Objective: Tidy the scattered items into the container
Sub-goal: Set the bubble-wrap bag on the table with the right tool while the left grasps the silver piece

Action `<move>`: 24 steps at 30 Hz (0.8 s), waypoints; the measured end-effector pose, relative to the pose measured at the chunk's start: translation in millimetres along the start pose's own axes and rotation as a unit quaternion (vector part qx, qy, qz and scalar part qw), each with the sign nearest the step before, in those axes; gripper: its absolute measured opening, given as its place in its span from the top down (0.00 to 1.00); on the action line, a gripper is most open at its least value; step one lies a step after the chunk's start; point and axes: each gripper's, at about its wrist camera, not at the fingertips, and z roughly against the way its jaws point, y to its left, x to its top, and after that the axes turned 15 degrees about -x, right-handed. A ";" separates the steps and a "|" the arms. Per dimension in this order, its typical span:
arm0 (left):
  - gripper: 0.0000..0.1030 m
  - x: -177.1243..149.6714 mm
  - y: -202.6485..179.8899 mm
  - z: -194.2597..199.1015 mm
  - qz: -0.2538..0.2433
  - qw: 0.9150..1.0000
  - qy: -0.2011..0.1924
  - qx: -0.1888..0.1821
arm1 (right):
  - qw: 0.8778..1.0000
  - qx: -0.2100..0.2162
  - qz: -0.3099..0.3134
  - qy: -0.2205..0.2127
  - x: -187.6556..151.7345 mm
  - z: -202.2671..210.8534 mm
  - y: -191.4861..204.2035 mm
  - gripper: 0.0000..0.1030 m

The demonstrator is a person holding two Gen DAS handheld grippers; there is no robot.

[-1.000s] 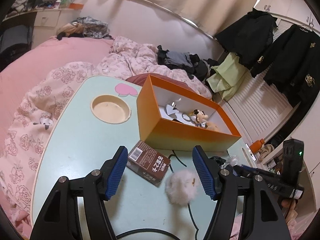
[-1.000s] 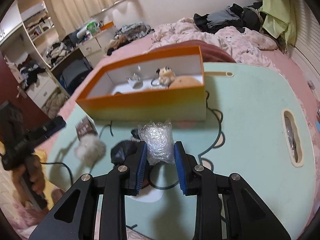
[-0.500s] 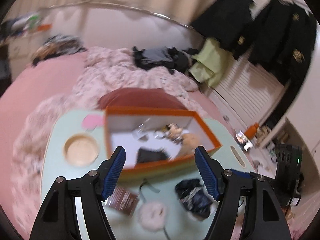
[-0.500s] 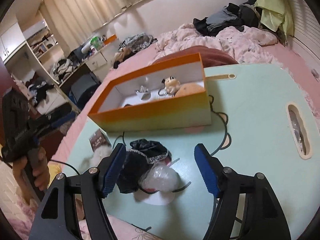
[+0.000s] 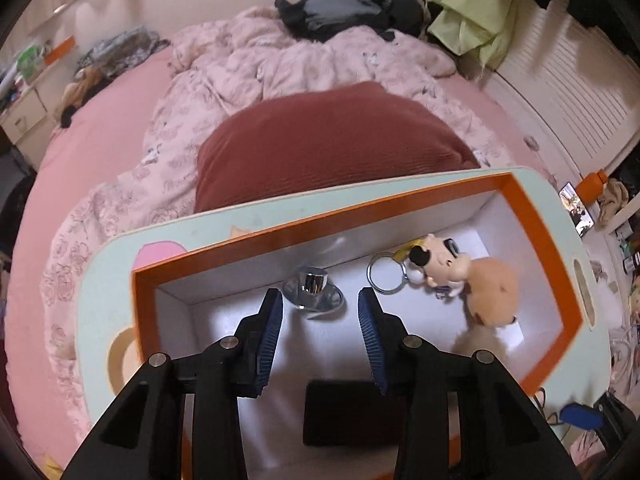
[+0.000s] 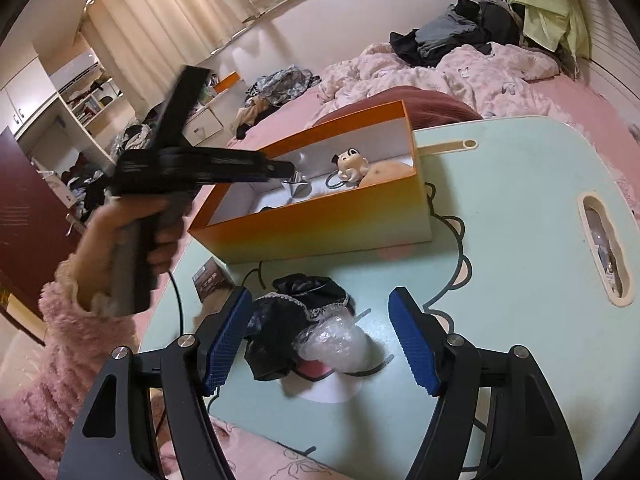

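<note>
Below the right gripper (image 6: 320,336), jaws apart, the crinkly plastic bundle (image 6: 336,344) looks light and squashy, probably slippery; pinch its middle. Left gripper (image 5: 320,336) is closing, empty, over the orange box (image 5: 536,216).

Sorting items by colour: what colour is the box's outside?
The box fades from orange at the rim to pale cream-green at the base; right wrist view shows it best.

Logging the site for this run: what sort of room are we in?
Most likely a bedroom: a bed with a rumpled pink quilt, clothes piled on it, and curtains.
</note>
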 end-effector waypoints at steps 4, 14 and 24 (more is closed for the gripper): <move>0.63 3.3 -1.0 -12.6 0.004 1.000 0.013 0.011 | 1.000 0.003 -0.002 0.002 -1.0 -0.6 0.0 0.31; 0.75 4.0 -13.0 -24.4 -0.027 0.999 0.030 0.010 | 1.000 0.000 -0.003 0.012 -3.8 -5.4 0.8 0.31; 0.75 -11.1 -18.6 39.6 -0.022 0.996 -0.054 -0.067 | 1.000 -0.004 -0.001 0.013 -5.5 -6.3 1.1 0.31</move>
